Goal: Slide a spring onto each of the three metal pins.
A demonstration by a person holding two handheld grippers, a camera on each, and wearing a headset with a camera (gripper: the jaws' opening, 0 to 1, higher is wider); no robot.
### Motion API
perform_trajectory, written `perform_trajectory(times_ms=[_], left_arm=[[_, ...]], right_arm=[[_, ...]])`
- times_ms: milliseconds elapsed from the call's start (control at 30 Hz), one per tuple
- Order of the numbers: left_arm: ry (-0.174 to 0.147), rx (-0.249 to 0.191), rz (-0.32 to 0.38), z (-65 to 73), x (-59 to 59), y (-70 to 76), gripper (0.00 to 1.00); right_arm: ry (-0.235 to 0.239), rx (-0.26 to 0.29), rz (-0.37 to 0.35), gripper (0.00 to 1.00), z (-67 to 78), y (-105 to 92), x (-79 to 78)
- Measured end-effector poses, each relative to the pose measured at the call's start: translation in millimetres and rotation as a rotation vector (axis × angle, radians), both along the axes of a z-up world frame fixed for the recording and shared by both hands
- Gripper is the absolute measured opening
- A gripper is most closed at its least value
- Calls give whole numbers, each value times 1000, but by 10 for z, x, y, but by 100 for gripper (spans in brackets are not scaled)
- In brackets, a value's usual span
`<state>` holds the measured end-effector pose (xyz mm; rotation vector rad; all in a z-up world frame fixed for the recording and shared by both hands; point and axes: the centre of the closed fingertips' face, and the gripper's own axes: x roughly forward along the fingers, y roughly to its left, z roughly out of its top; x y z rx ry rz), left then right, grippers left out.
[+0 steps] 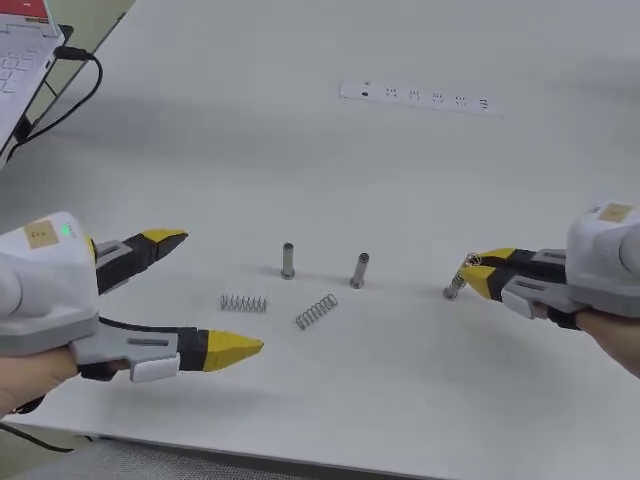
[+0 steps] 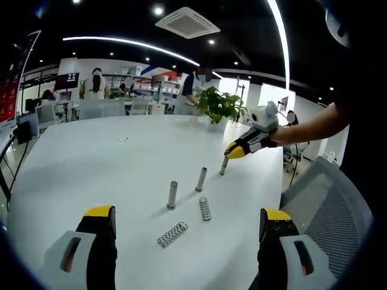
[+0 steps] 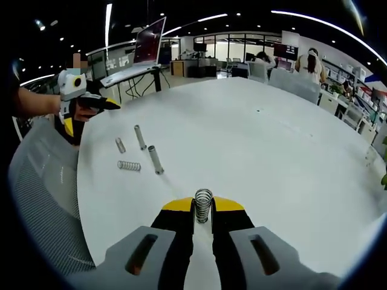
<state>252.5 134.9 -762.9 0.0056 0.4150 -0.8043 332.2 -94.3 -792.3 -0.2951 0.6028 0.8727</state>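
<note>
Clamping a spring (image 3: 203, 202), the right tool (image 3: 203, 212) sits by a pin (image 1: 453, 288); left tool (image 2: 188, 214) gapes wide.

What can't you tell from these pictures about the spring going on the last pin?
Head view: whether the held spring has started onto the third pin; too small and blurred beside the right gripper.
Right gripper view: that pin's top, hidden behind the spring and fingers.
Head view: laptop, cut by the edge.

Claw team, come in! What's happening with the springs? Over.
Left claw open, empty. Right claw shut on small silver coil spring, by rightmost silver metal pin. Two springs loose on white table. Nothing blocking.
</note>
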Motion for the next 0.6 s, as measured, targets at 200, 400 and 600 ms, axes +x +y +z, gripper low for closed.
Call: perform_trajectory(times_ms=[200, 400, 600], left_arm=[[-1, -2, 1, 7, -6, 5, 96], [-5, -3, 4, 22, -7, 11, 96], [-3, 0, 5, 18, -16, 18, 96]], right_arm=[[16, -23, 3, 8, -112, -11, -21], [29, -63, 17, 9, -244, -4, -42], [34, -38, 1, 9, -238, -2, -28]])
